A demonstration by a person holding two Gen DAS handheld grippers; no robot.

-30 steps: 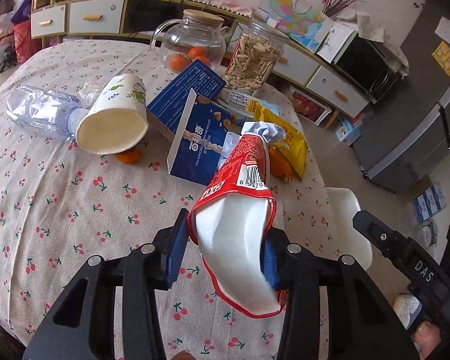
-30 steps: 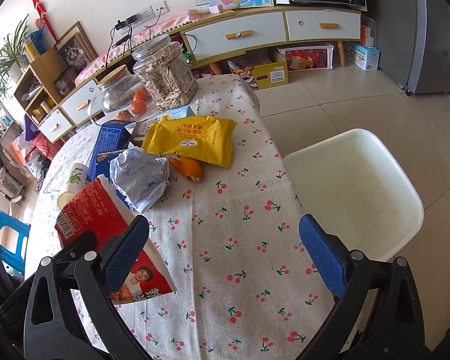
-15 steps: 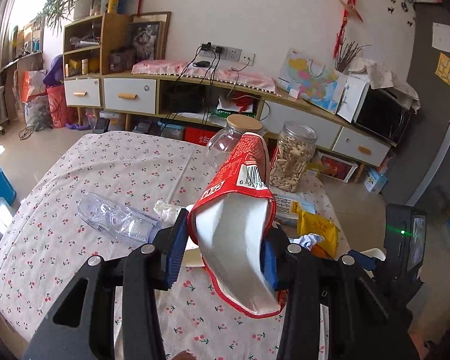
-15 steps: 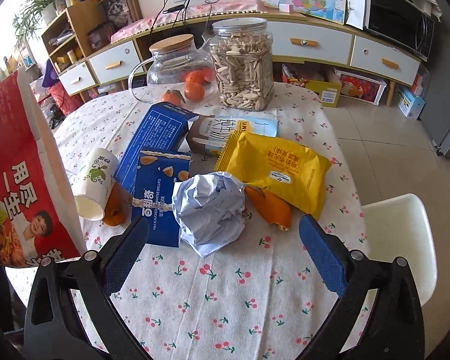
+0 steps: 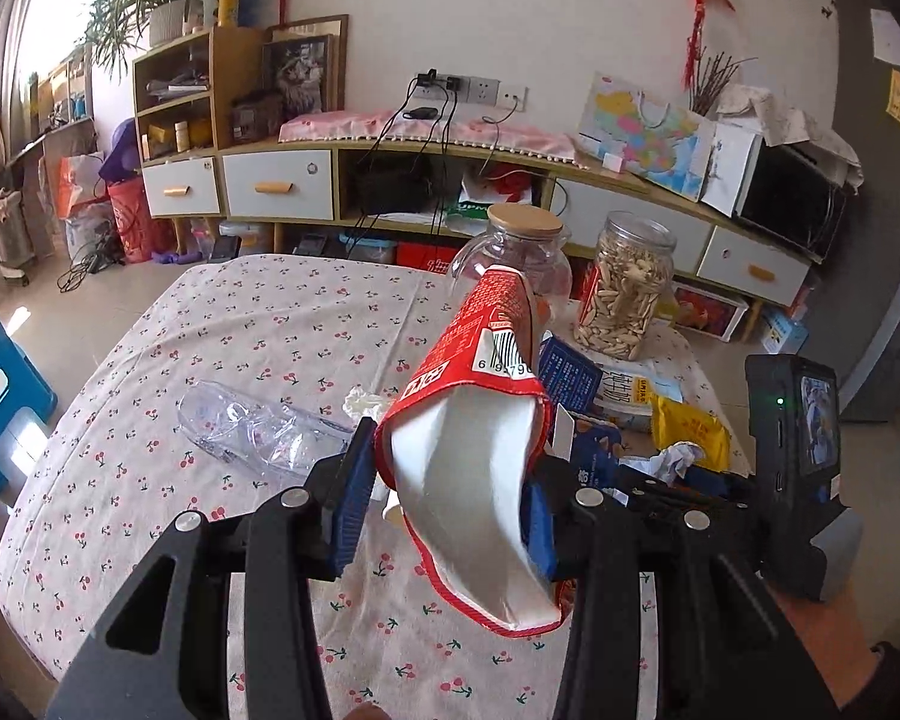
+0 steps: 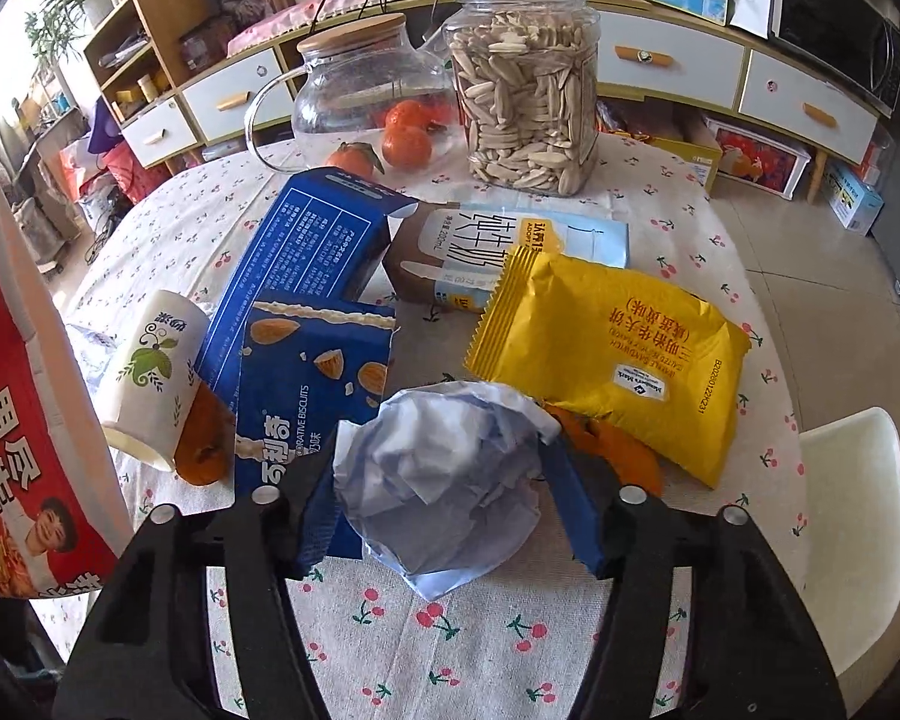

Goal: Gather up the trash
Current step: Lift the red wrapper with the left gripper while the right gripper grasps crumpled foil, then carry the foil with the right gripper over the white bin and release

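Closing jaws of the right gripper (image 6: 447, 516) stand on both sides of the crumpled paper ball (image 6: 444, 480), low in the frame's centre on the table (image 6: 450, 648); whether the pads already press it, I cannot tell. Pinched in the left gripper (image 5: 444, 507), the red snack bag (image 5: 480, 450) has its long axis running from its open, silver-lined mouth near the camera up toward the glass jar (image 5: 624, 294). Farther back lies a yellow packet (image 6: 612, 354).

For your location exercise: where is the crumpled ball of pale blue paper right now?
In the right wrist view the crumpled paper ball lies low centre on the tablecloth, between the closing right gripper pads, with the blue biscuit box on its left and the yellow snack packet on its right.
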